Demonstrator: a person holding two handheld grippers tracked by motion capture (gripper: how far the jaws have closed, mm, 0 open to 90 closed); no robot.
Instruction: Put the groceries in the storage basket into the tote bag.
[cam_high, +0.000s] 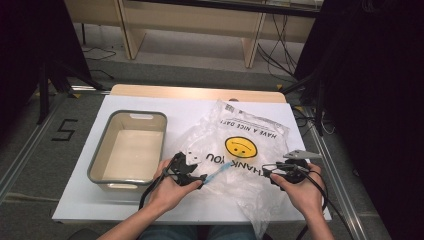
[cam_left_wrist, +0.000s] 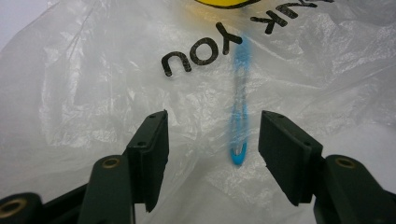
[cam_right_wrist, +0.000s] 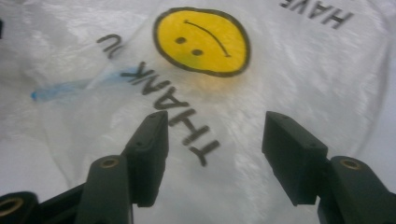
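I see the clear plastic bag spread over the table's right half, the grey bin near its left edge, and my left gripper and right gripper at the bag's near side.

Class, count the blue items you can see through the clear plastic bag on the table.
1. A slim blue plastic toothbrush-like stick lies inside the crinkled clear plastic bag printed with a yellow smiley, just ahead of the left tool. More could hide under the folds.

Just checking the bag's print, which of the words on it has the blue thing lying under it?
YOU in the left gripper view: the blue object runs past its Y, unlike THANK.
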